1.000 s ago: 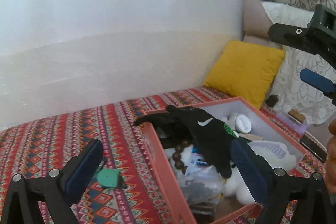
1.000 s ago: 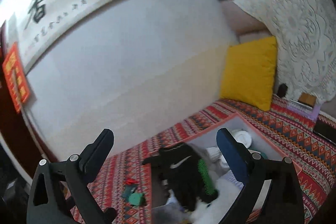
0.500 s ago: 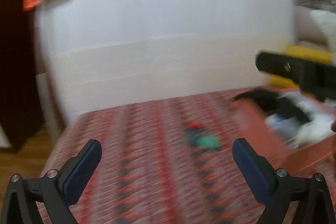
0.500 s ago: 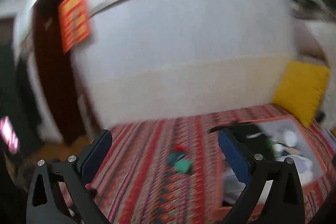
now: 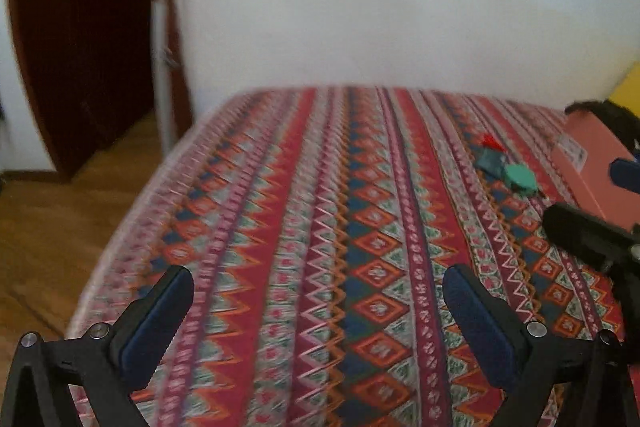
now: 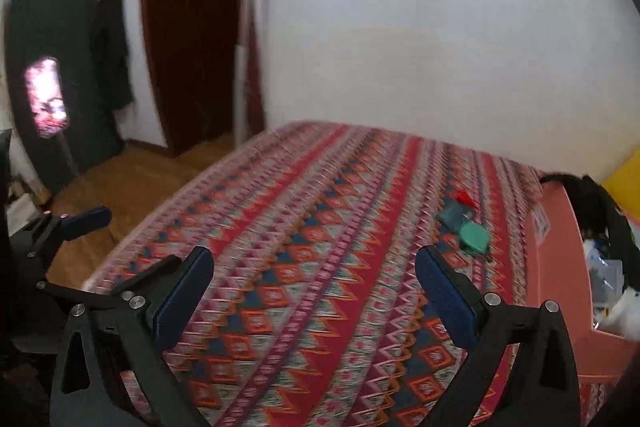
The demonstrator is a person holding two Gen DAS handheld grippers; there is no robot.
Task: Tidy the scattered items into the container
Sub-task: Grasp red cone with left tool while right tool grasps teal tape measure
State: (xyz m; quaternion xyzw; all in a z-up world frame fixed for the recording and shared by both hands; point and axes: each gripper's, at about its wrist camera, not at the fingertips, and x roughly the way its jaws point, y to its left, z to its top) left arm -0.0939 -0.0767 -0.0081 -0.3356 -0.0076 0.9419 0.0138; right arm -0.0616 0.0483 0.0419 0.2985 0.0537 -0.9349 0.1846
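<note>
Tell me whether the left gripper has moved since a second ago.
Yes. The left gripper has swung left: the pink box, once centred between its fingers, now sits at the frame's right edge.

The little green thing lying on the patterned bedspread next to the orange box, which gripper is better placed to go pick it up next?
Probably the right. The green item lies just beyond the open right gripper, near its right finger. The left gripper, also open, points at bare bedspread, with the item off to its right, beside the box.
</note>
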